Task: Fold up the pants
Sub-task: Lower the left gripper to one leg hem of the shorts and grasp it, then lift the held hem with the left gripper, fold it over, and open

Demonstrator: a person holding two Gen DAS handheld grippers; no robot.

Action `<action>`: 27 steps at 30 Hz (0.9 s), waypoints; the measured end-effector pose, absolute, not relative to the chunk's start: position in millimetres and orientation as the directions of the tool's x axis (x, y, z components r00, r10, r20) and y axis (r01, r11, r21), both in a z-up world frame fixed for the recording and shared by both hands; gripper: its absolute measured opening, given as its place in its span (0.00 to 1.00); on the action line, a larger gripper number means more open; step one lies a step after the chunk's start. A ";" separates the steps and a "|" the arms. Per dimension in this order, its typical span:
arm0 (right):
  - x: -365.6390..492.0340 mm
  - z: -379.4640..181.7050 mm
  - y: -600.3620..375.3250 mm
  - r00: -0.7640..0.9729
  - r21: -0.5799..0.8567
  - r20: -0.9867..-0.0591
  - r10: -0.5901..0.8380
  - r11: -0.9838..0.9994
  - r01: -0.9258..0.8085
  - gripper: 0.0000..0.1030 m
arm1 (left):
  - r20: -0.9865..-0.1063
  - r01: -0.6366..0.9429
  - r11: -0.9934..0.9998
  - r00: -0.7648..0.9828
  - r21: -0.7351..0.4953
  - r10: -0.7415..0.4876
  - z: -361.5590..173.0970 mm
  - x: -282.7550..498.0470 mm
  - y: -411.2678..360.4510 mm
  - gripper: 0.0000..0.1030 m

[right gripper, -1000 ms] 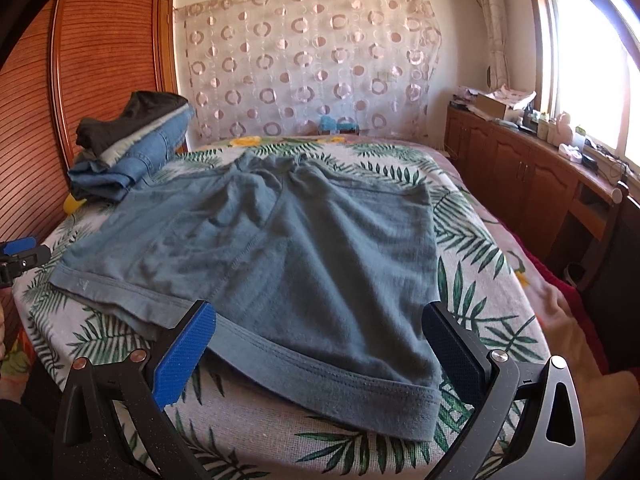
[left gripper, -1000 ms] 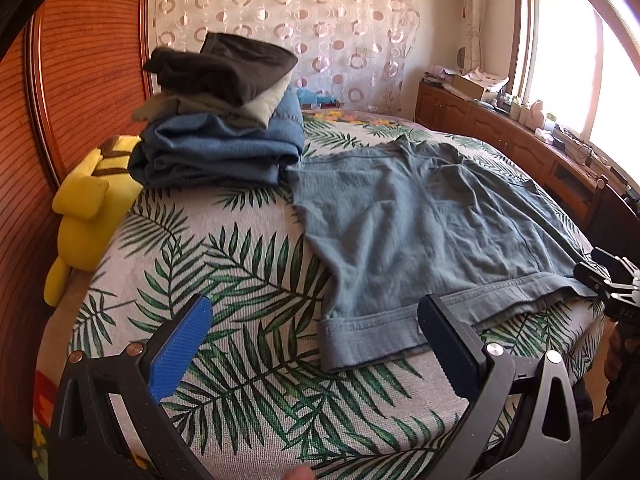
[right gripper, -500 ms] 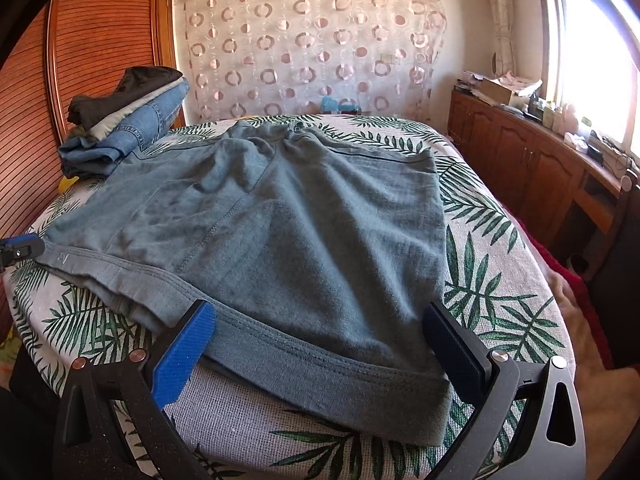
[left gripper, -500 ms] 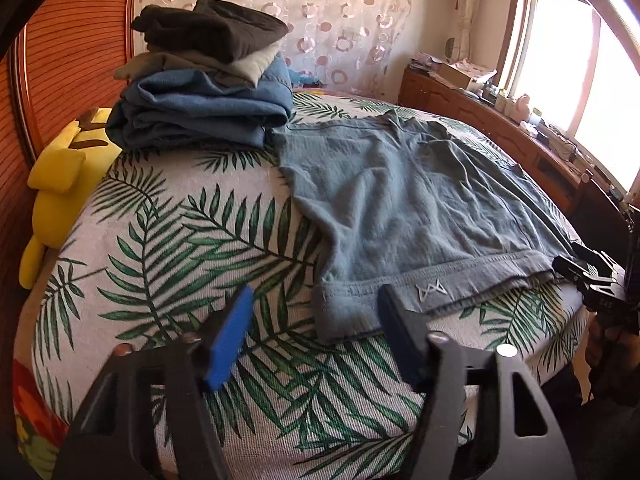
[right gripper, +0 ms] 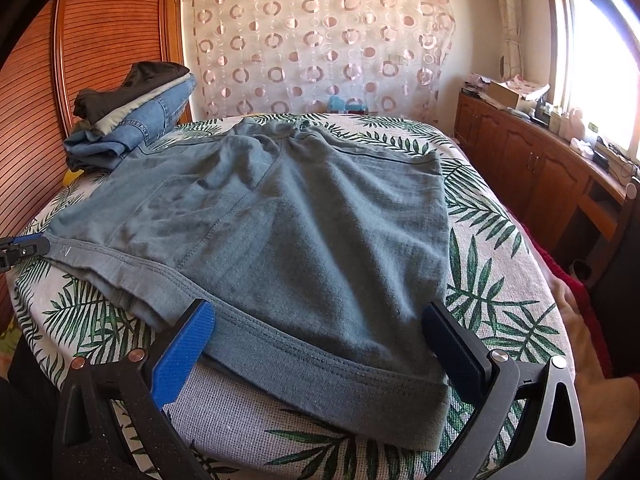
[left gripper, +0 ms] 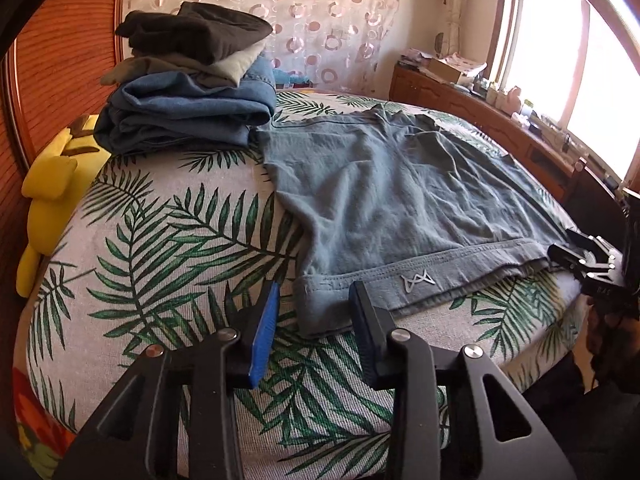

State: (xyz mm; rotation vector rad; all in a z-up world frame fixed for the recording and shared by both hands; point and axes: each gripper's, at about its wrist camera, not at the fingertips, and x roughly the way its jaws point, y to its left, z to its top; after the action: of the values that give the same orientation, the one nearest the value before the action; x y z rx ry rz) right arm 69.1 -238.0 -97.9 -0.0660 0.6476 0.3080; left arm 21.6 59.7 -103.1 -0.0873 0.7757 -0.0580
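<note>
Grey-blue shorts point(left gripper: 384, 200) lie flat on the leaf-print bed point(left gripper: 168, 248), hems toward me; they also show in the right wrist view point(right gripper: 304, 232). My left gripper point(left gripper: 314, 304) is open, narrowed, its fingers straddling the near-left hem corner without pinching it. My right gripper point(right gripper: 320, 320) is wide open, its fingers either side of the right leg's hem. The right gripper also shows at the far right of the left wrist view point(left gripper: 588, 260). The left gripper's tip appears at the left edge of the right wrist view point(right gripper: 24, 248).
A stack of folded jeans and dark clothes point(left gripper: 188, 80) sits at the bed's far left, touching the shorts' waistband. A yellow plush toy point(left gripper: 52, 192) lies by the wooden headboard point(left gripper: 68, 60). A wooden cabinet point(right gripper: 540, 168) with clutter runs under the window on the right.
My left gripper has moved forward to the hem corner and its jaws have narrowed around it. My right gripper has moved slightly closer over the right hem, still wide open.
</note>
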 end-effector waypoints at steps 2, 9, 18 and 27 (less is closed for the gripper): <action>69.7 -98.1 -236.9 0.754 0.035 -0.603 0.261 0.953 -0.302 1.00 | -0.699 0.020 0.996 0.712 -0.088 -0.076 -102.9 23.8 59.2 0.36; 67.7 -98.3 -236.9 0.759 0.031 -0.597 0.262 0.952 -0.304 1.00 | -0.691 0.036 0.994 0.717 -0.100 -0.095 -98.4 24.8 59.6 0.10; 70.6 -98.7 -237.9 0.748 0.035 -0.605 0.274 0.947 -0.319 1.00 | -0.625 0.132 0.978 0.754 -0.160 -0.204 -62.2 33.4 43.1 0.08; 71.3 -91.9 -244.4 0.745 0.068 -0.604 0.284 0.949 -0.306 0.98 | -0.571 0.276 0.952 0.764 -0.132 -0.301 -25.5 65.3 -7.1 0.08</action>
State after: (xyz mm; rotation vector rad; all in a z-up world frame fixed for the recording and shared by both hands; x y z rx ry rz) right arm 71.3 -244.4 -91.9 -0.0359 0.6549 0.3231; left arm 65.3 -7.1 -25.5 -0.0408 0.6278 -0.3136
